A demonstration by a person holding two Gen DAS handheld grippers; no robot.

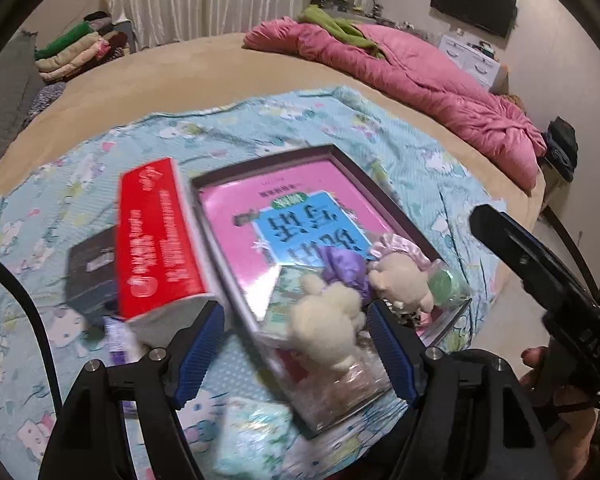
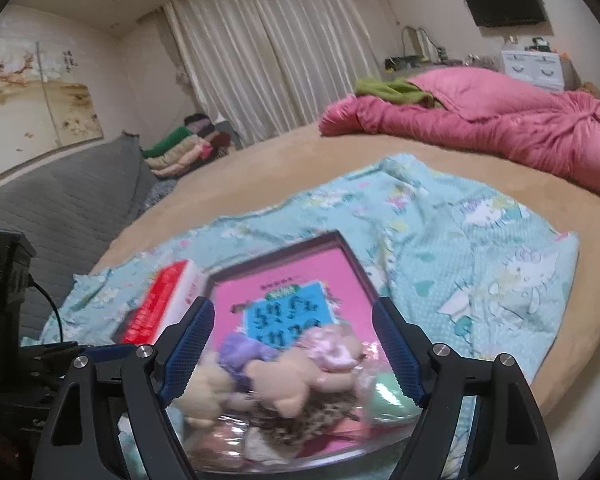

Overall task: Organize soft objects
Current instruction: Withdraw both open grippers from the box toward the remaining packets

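left gripper [image 1: 296, 354]: your jaws wide, nothing gripped
right gripper [image 2: 292, 354]: your jaws wide too, nothing gripped
plush toys [image 1: 328, 312]: bagged, between your fingers, in the box
box [image 1: 220, 236]: ahead, pink-lined
tissue pack [image 1: 156, 240]: left of box
quilt [image 2: 480, 128]: far right

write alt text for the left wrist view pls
The open left hand-held gripper hovers over cream plush toys in clear wrapping, lying in a shallow box lined with a pink book. A red carton stands to its left on a Hello Kitty sheet spread over a tan bed.
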